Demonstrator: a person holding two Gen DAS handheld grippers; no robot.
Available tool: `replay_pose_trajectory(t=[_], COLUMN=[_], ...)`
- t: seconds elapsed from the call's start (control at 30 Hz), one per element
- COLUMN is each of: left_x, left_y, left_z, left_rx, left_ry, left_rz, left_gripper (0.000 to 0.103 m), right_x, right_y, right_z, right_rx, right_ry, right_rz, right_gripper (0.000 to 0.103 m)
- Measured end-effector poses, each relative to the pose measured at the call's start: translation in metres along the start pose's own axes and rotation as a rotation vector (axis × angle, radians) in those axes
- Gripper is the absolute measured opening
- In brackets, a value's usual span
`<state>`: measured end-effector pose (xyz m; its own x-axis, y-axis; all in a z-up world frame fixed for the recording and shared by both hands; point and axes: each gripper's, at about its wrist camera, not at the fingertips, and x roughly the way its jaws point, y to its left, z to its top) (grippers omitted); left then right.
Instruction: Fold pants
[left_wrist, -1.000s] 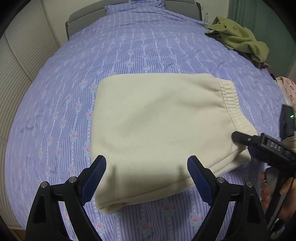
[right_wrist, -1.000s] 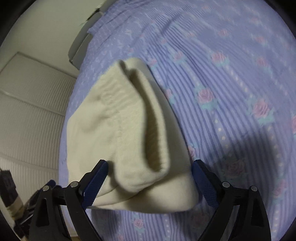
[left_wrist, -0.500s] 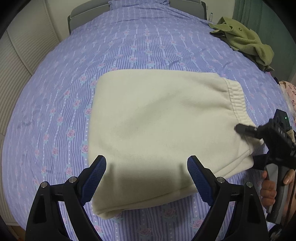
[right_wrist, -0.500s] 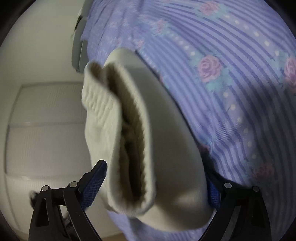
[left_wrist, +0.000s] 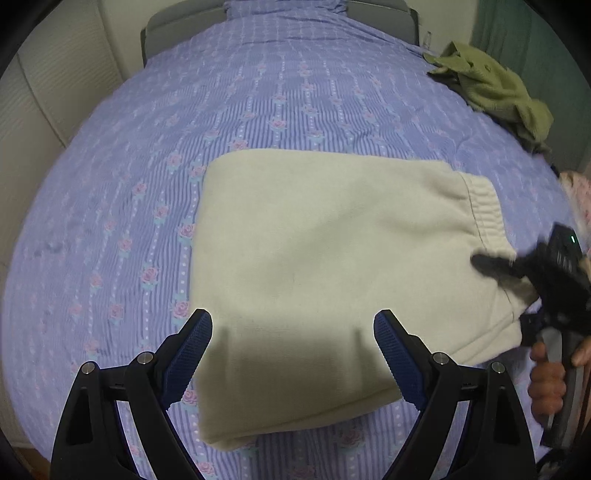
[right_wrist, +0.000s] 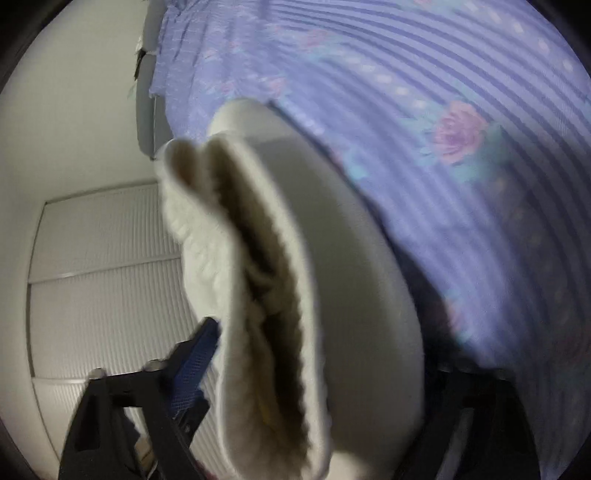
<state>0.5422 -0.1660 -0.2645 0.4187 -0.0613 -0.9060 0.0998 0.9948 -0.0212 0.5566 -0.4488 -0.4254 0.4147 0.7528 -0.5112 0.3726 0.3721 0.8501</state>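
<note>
Cream fleece pants (left_wrist: 332, 266) lie folded into a flat rectangle on the bed, elastic waistband at the right. My left gripper (left_wrist: 293, 354) is open and empty, hovering over the near edge of the pants. My right gripper (left_wrist: 517, 280) is at the waistband's near right corner. In the right wrist view the layered waistband (right_wrist: 295, 295) fills the space between its fingers (right_wrist: 195, 358), one finger above and one below the layers. The jaws stand wide around the thick fabric, and the corner is lifted a little off the bed.
The bed has a purple striped sheet with roses (left_wrist: 258, 92). A crumpled green garment (left_wrist: 491, 88) lies at the far right edge. A grey headboard (left_wrist: 177, 26) is at the far end, pale closet doors (right_wrist: 103, 277) to the left. A pink item (left_wrist: 576, 188) shows at the right.
My right gripper has pushed further onto the waistband corner and tilted, raising it. My left gripper has stayed open over the near edge, with the view drifting slightly.
</note>
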Motion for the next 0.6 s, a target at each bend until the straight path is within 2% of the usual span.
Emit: replay_pose_trajectory(t=[0.03, 0.1, 0.2, 0.23, 0.33, 0.37, 0.4, 0.5, 0.6], left_x=[0.0, 0.001, 0.0, 0.001, 0.01, 0.015, 0.023, 0.04, 0.058], left_y=[0.005, 0.013, 0.028, 0.039, 0.082, 0.095, 0.11, 0.122, 0.123], left_z=[0.002, 0.009, 0.019, 0.024, 0.031, 0.032, 0.033, 0.037, 0.045], left_rx=[-0.027, -0.052, -0.093, -0.138, -0.331, -0.384, -0.428, -0.399, -0.296], left_ry=[0.008, 0.016, 0.007, 0.012, 0.049, 0.061, 0.083, 0.123, 0.141], left_rz=[-0.029, -0.088, -0.123, -0.151, -0.279, -0.304, -0.313, -0.315, -0.324], left_gripper=[0.09, 0.09, 0.09, 0.09, 0.095, 0.096, 0.096, 0.096, 0.095], right_x=[-0.003, -0.012, -0.018, -0.017, -0.009, 0.001, 0.008, 0.021, 0.032], right_y=[0.006, 0.023, 0.055, 0.066, 0.102, 0.113, 0.119, 0.128, 0.13], right_z=[-0.004, -0.011, -0.018, -0.02, -0.028, -0.032, -0.033, -0.036, -0.037], right_rx=[-0.002, -0.012, -0.05, -0.065, -0.211, -0.259, -0.279, -0.369, -0.4], right_ry=[-0.003, -0.017, -0.064, -0.078, -0.14, -0.151, -0.157, -0.179, -0.172], right_rz=[-0.004, -0.031, -0.132, -0.184, -0.443, -0.527, -0.576, -0.748, -0.807], right_gripper=[0.061, 0.05, 0.042, 0.041, 0.04, 0.04, 0.04, 0.039, 0.039])
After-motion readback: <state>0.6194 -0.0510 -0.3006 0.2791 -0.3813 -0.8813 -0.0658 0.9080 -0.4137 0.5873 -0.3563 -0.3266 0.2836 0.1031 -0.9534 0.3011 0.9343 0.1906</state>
